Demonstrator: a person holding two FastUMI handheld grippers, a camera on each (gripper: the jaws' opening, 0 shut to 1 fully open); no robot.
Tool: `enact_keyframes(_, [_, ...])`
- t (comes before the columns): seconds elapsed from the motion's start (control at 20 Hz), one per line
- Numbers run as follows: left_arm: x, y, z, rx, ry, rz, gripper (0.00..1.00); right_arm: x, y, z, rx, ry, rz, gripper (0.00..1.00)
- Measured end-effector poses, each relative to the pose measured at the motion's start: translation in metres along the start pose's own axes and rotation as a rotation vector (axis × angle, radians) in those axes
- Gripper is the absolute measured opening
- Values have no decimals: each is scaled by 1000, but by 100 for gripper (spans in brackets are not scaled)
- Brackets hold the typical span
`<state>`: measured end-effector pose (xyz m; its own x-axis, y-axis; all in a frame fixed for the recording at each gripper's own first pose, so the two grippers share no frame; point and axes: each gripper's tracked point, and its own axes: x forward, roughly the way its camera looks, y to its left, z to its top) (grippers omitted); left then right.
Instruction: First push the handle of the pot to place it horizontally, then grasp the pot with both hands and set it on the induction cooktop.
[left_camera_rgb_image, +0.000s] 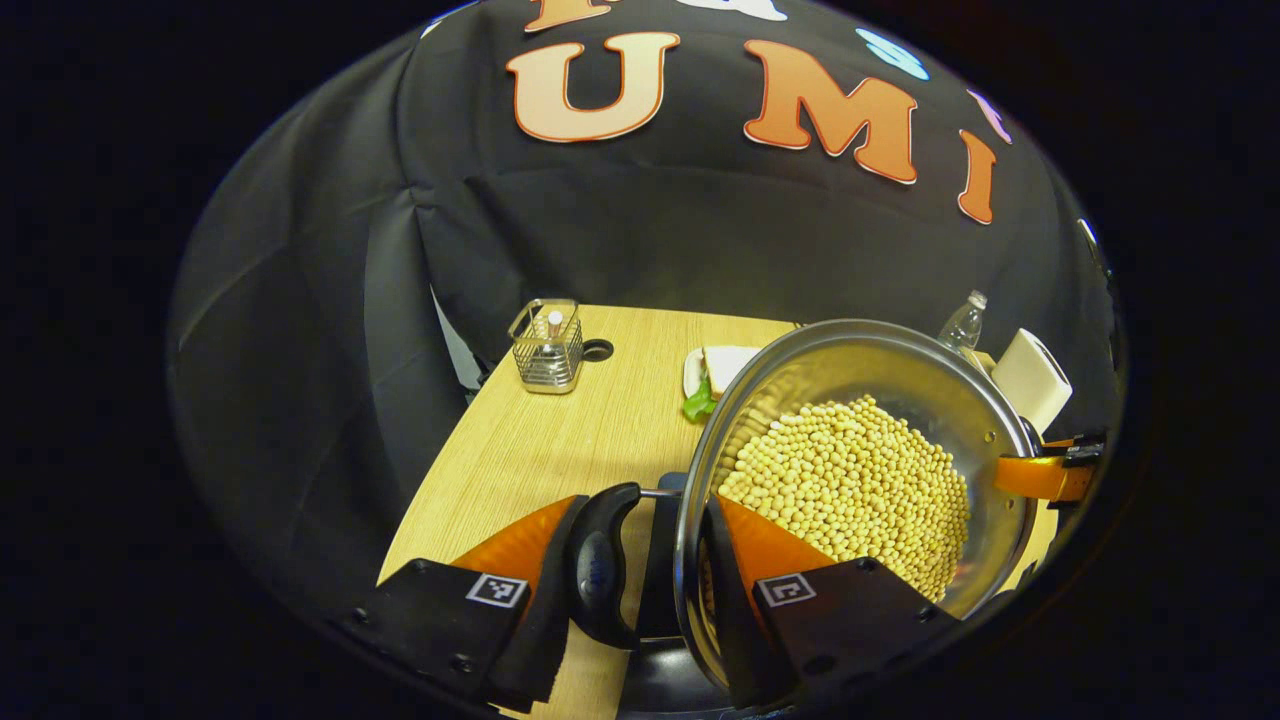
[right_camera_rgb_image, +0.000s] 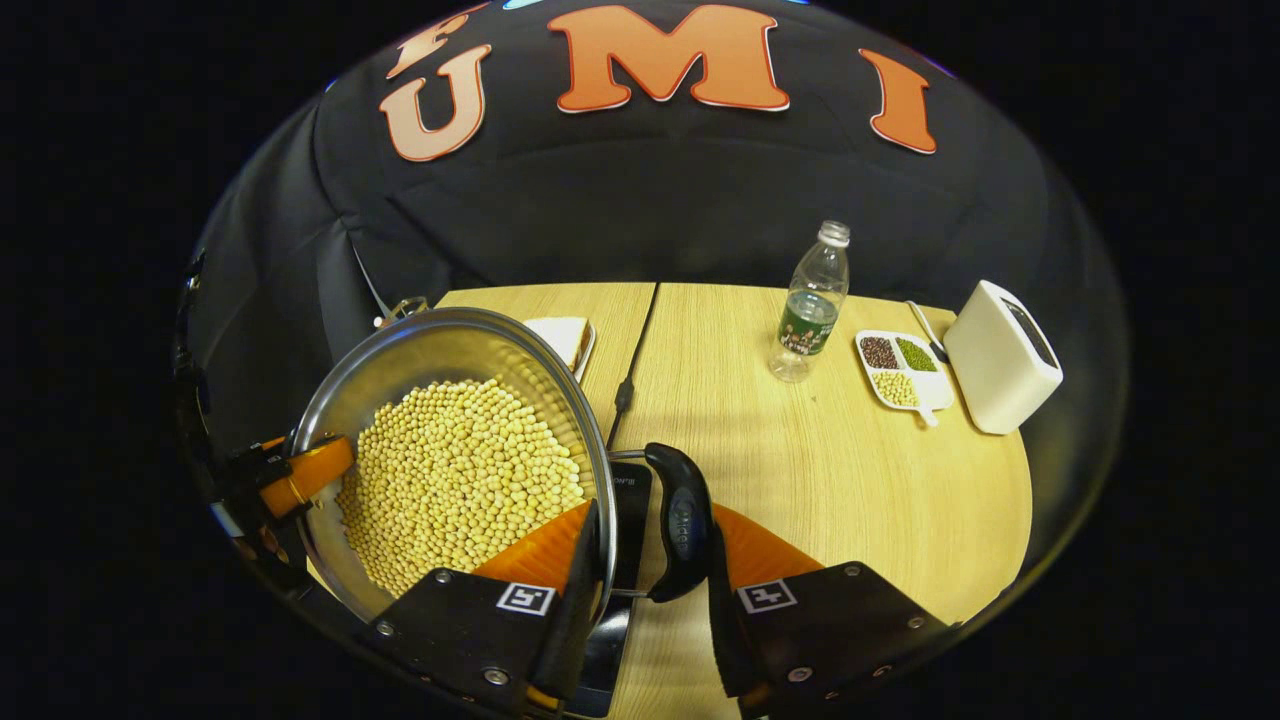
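A steel pot filled with soybeans hangs between both grippers. My left gripper is shut on the pot's near dark handle, with one finger outside the handle and the other inside the rim. My right gripper is shut the same way on the opposite handle, beside the pot. Each view shows the other gripper at the far rim. The black induction cooktop lies directly under the pot. Whether the pot touches it is unclear.
On the wooden table stand a water bottle, a divided dish of beans and a white box. A plate with a sandwich and a wire caddy sit behind the pot. A black cable runs back.
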<state>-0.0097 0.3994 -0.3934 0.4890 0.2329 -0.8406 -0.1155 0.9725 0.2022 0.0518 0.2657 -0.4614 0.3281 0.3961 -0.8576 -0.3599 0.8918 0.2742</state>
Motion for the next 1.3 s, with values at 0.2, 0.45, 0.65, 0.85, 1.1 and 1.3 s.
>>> enact_keyframes(0.2, [-2, -4, 0, -3, 27, 9, 69, -4, -2, 1, 2, 29, 5, 52])
enact_keyframes(0.45, [-6, -3, 0, -11, 66, 15, 69, -6, -1, -1, 14, 57, 8, 52])
enact_keyframes(0.65, [-5, -2, 2, -3, 66, 17, 69, -4, 0, 0, 19, 76, 4, 52])
enact_keyframes(0.85, [-3, -2, 3, 0, 68, 13, 69, -4, 1, 2, 22, 84, 1, 52])
enact_keyframes(1.1, [5, -4, 0, 17, 85, 24, 75, -5, 2, 9, 13, 84, 29, 56])
enact_keyframes(1.3, [-6, -2, 26, 89, -5, 62, 80, -37, -13, 34, -19, -25, 93, 65])
